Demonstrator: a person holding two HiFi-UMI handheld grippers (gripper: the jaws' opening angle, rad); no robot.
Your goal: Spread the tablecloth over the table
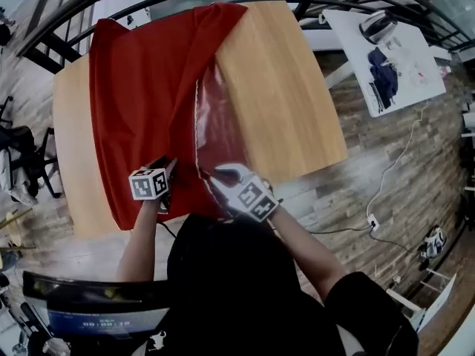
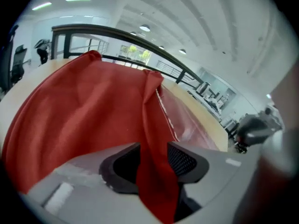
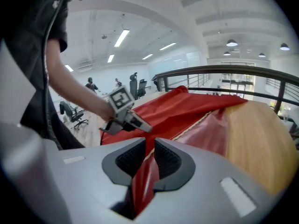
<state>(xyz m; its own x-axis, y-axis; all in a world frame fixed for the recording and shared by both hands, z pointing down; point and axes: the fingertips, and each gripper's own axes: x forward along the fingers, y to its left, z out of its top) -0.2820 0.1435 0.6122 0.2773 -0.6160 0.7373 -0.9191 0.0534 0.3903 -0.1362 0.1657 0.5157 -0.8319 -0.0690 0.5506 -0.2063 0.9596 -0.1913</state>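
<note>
- Red tablecloth (image 1: pixel 148 102) in the head view covers only the left and middle strip of the wooden table (image 1: pixel 289 87). The right half of the tabletop is bare wood. A flap is folded back along the middle, so the glossy underside (image 1: pixel 219 124) faces up.
- Same view: both tools are at the near edge, close together. The left gripper (image 1: pixel 165 170) is on the cloth's near hem and the right gripper (image 1: pixel 211 175) is at the foot of the folded flap. My guess is the right one is there so the flap can be dragged over the bare wood.
- Left gripper view: the left gripper (image 2: pixel 154 157) has its jaws fairly wide apart. A bunched fold of tablecloth (image 2: pixel 84 106) runs up through the gap. It looks draped in there rather than squeezed, so I wouldn't count it as a real grip. Beyond that, the cloth stretches off to the far end of the table (image 2: pixel 205 120).
- Right gripper view: the right gripper (image 3: pixel 148 153) has its jaws nearly together, pinching the trimmed edge of the tablecloth (image 3: pixel 187 106) with the shiny side showing. That hold makes sense for pulling the flap out flat.
- Same view: the left gripper (image 3: pixel 140 125) is just beyond it, on the red fabric. Bare table (image 3: pixel 252 134) is off to the right, so plenty is left to cover.
</note>
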